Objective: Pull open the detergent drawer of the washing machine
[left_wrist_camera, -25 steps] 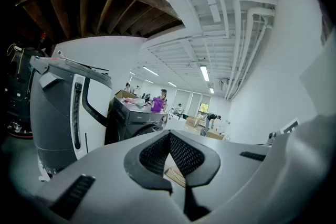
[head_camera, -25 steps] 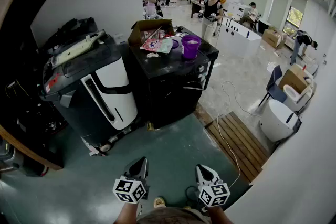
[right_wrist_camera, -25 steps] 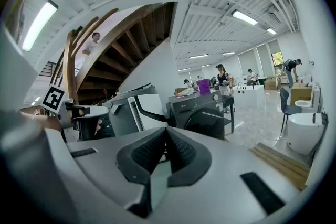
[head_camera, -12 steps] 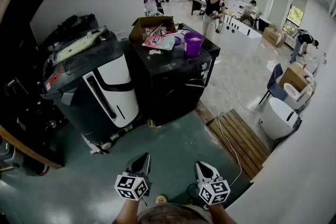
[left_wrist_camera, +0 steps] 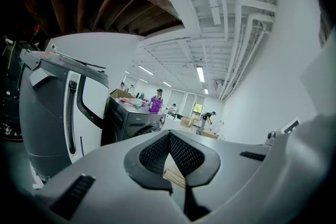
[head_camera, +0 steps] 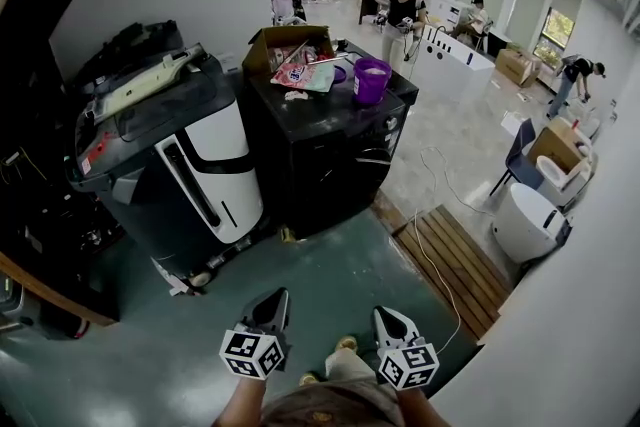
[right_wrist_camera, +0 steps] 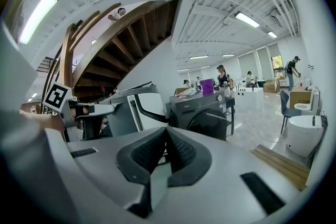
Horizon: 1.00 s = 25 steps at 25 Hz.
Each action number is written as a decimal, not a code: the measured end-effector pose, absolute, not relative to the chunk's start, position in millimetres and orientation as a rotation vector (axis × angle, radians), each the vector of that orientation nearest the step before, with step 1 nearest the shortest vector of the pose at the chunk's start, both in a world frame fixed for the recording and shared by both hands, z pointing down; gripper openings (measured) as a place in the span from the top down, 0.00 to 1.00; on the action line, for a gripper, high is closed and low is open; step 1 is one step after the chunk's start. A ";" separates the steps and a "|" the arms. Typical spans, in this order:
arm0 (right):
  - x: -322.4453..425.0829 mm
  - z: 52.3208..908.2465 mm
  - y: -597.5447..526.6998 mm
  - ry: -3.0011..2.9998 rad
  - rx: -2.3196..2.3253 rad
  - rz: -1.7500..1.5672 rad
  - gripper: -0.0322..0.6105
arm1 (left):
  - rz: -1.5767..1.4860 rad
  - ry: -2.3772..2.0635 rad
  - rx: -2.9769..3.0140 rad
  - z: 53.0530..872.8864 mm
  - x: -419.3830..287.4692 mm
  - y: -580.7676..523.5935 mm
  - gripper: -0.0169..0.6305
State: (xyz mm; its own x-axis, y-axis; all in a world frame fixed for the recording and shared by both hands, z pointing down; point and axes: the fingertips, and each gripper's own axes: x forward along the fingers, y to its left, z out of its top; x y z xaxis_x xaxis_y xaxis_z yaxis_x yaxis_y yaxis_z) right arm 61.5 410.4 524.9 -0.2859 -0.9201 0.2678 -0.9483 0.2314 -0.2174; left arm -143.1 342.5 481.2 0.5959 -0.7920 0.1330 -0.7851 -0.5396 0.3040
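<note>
Left gripper (head_camera: 272, 307) and right gripper (head_camera: 386, 319) hang low, fingers together and empty, well apart from the black washing machine (head_camera: 325, 165) across the floor (head_camera: 330, 275). Its detergent drawer is too small to make out; best step up to the front panel, then part one gripper's fingers.
</note>
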 end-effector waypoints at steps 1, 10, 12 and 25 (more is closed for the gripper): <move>61.5 525.4 407.3 -2.399 1.825 0.522 0.94 | -0.030 -1.280 2.495 481.6 -144.0 339.0 0.94; 60.9 532.8 353.4 -2.421 1.801 0.519 0.94 | -0.043 -1.301 2.479 490.6 -145.9 293.3 0.94; 62.9 533.2 338.0 -2.429 1.790 0.522 0.94 | -0.042 -1.301 2.475 492.3 -142.1 279.9 0.94; 86.0 531.3 215.2 -2.489 1.734 0.568 0.94 | -0.006 -1.346 2.452 490.3 -117.5 165.2 0.94</move>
State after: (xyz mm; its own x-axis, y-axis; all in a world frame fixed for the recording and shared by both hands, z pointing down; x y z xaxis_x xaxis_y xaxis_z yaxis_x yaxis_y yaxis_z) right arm 86.0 215.2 531.3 -0.3674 -0.8955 0.2513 -0.9158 0.3012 -0.2657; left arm -117.5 165.2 490.3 0.5503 -0.8198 0.1588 -0.8182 -0.4915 0.2983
